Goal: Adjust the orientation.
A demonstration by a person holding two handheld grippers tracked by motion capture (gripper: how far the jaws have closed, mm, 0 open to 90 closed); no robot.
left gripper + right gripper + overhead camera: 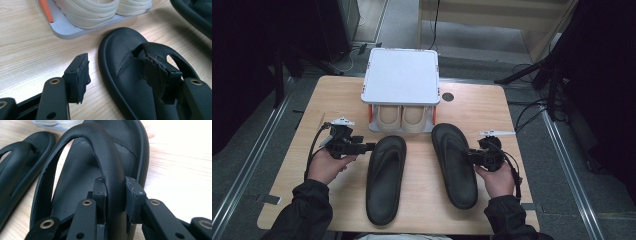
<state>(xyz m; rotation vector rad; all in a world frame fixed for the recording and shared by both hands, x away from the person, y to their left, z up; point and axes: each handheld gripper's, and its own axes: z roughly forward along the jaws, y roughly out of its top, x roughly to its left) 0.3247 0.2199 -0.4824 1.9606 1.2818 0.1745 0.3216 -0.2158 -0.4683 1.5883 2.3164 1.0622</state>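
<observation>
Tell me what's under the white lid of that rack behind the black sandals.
Under the white lid, the toes of two cream shoes show; the lid covers the rest of them.

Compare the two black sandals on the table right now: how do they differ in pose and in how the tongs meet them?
The right sandal has its strap pinched between the right tongs. The left sandal is not gripped: the left tongs stand open around its edge. The right sandal's toe sits close to the shoe tray, and the left sandal lies nearer the person. The right one angles across the table, the left lies straighter. Both are black thong sandals lying sole-down.
</observation>
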